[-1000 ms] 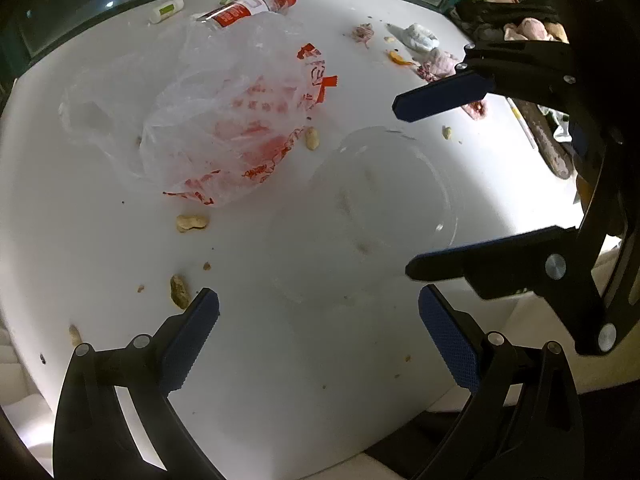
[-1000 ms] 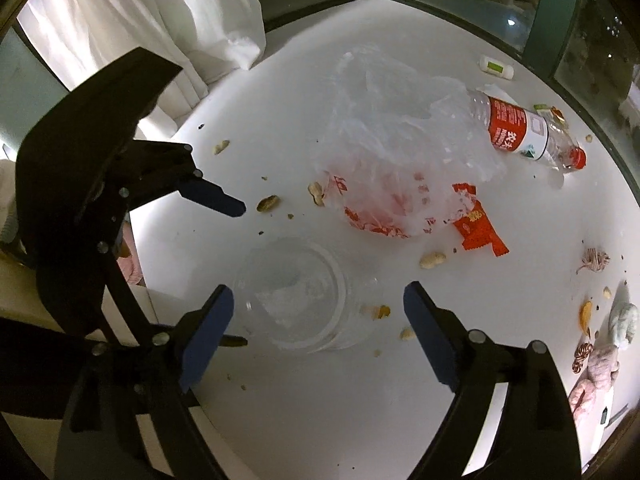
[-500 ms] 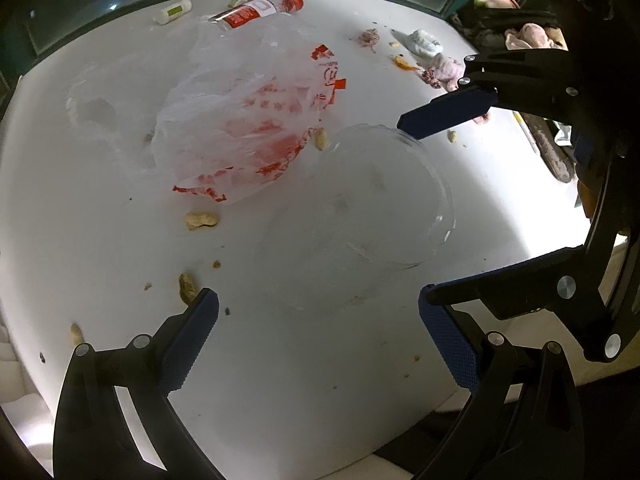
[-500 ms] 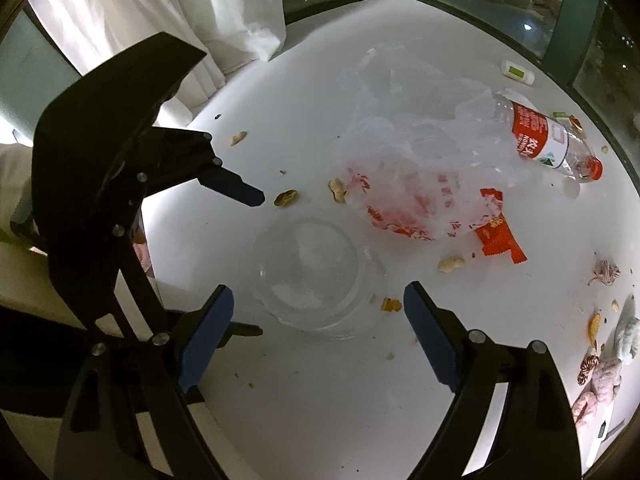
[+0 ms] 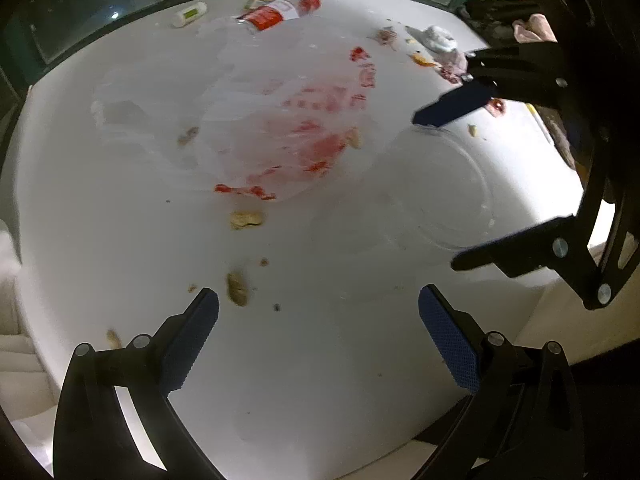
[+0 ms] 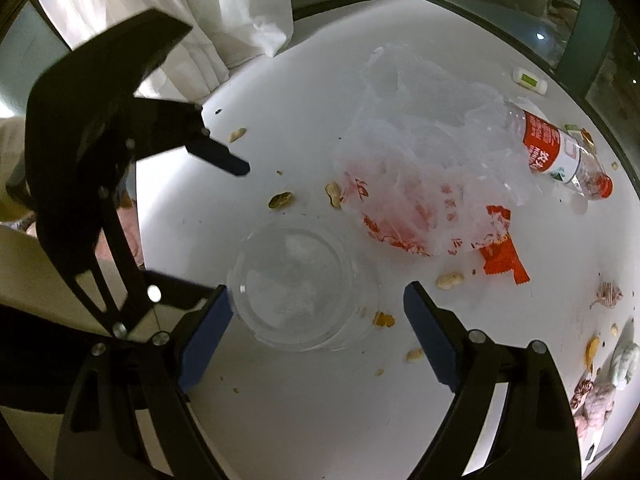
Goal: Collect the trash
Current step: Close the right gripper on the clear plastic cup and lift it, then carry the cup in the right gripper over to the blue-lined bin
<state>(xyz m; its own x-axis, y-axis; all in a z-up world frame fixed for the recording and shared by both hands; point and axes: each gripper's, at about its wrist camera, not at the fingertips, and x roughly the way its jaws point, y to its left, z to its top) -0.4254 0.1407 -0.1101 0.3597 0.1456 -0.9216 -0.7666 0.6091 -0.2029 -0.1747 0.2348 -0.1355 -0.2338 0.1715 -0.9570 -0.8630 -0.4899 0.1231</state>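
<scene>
**A:** What is closest to you on the right?

**B:** Your right gripper [image 6: 316, 324] is spread wide with nothing in its grasp. The clear plastic container [image 6: 302, 288] lies on its side on the white table [image 6: 320, 420] between the blue pads, mouth toward the camera. Your left-hand pad sits just beside its rim; I cannot tell whether it touches. The other pad is apart from it.

**A:** And on the left?

**B:** Your left gripper [image 5: 318, 338] is also wide open and empty, hovering over bare table with a peanut shell [image 5: 237, 289] just ahead of its left finger. From that camera, the right gripper's [image 5: 434, 188] two fingers bracket the container [image 5: 436, 196].

**A:** What lies past the container?

**B:** Two peanuts [image 6: 282, 200] sit a little beyond it, then the crumpled plastic bag [image 6: 420, 184] with red print, a red wrapper [image 6: 500, 248] at its near edge and a peanut [image 6: 450, 280] beside that. Behind the bag a plastic bottle [image 6: 560, 152] with a red label and cap lies on its side, touching the bag's far edge. Farther still, near the table's rim, is a small white tube [image 6: 530, 80].

**A:** Anything off to your right?

**B:** Scraps and crumpled tissue [image 6: 622, 360] lie along that edge, well apart from the container.
</scene>
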